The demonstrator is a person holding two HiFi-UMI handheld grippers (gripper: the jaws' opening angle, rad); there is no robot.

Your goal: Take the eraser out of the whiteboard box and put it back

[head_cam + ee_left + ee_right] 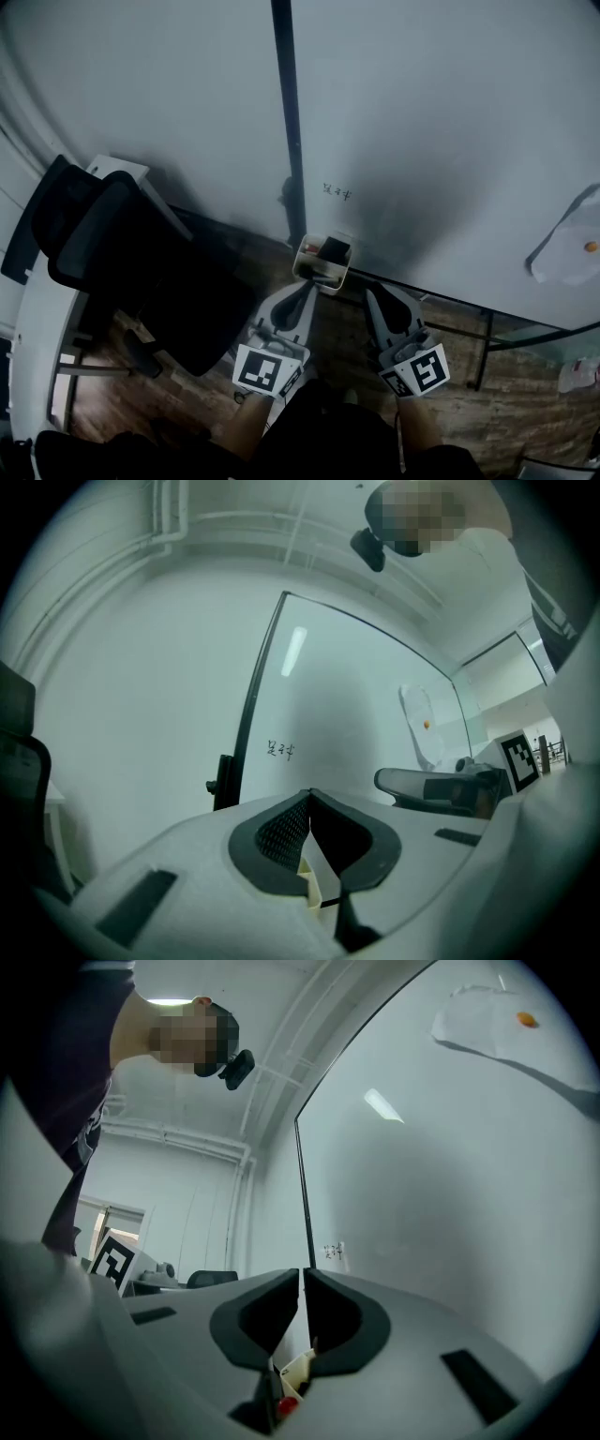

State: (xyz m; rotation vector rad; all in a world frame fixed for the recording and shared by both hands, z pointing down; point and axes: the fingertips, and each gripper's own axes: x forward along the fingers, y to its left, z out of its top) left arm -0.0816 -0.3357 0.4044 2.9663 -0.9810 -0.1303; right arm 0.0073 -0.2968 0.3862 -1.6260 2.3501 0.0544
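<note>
A small pale whiteboard box (323,272) hangs on the whiteboard (431,141), at the foot of its dark vertical strip. A dark eraser (335,249) lies inside the box. My left gripper (307,287) sits just below the box's left side and my right gripper (371,293) just below its right side; neither touches the eraser. In the left gripper view the left gripper (309,795) has its tips together and nothing between them, with the box's cream edge (310,883) showing low behind them. The right gripper (302,1273) shows only a thin slit and holds nothing.
A black office chair (122,253) stands at the left beside a white desk edge (37,328). A sheet of paper (567,244) with an orange magnet hangs on the board at the right. A small scribble (336,192) marks the board above the box. Wooden floor lies below.
</note>
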